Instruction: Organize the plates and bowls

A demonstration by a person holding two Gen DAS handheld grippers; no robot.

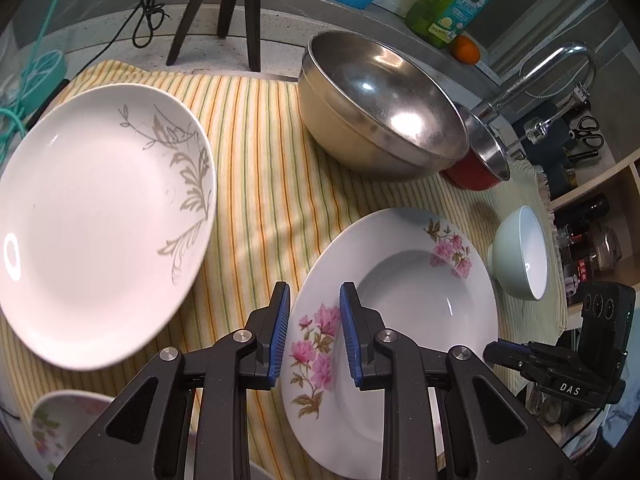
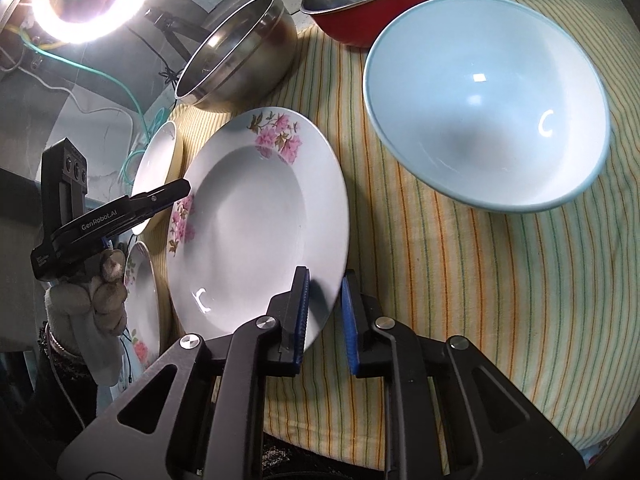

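Your left gripper & right gripper both part-open, jaws straddling near rim of pink-flower plate, grip unclear

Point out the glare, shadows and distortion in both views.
Right wrist view: a ring light blows out the top-left corner and glints in the pale blue bowl. Left wrist view: a shadow band crosses the striped cloth, and fisheye warps the grey-leaf plate.
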